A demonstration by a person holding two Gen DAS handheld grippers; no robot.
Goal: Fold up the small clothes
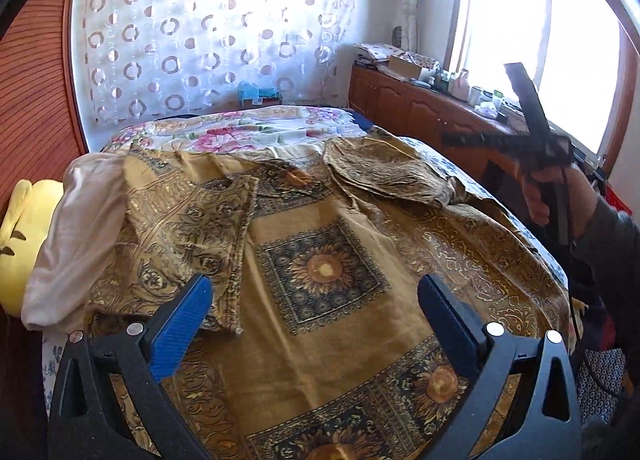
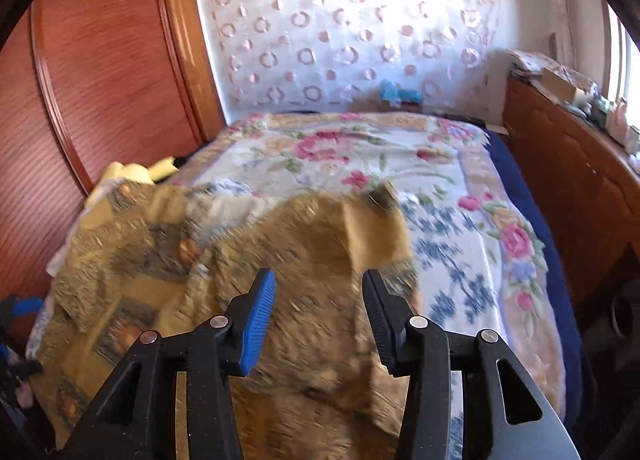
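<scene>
A gold-brown patterned garment (image 1: 320,260) with sunflower squares lies spread on the bed, its left sleeve (image 1: 188,236) folded in over the body and its right sleeve (image 1: 384,175) bunched at the far right. My left gripper (image 1: 316,300) is open and empty just above the garment's lower middle. My right gripper (image 2: 318,300) is open and empty above the garment's right part (image 2: 280,260), which looks blurred. It also shows in the left wrist view (image 1: 536,147), held up at the bed's right side.
A floral bedspread (image 2: 360,155) covers the bed. A white cloth (image 1: 76,227) and a yellow plush (image 1: 24,232) lie at the left. A wooden wardrobe (image 2: 100,59) stands left, a cluttered wooden cabinet (image 1: 424,107) under the window right.
</scene>
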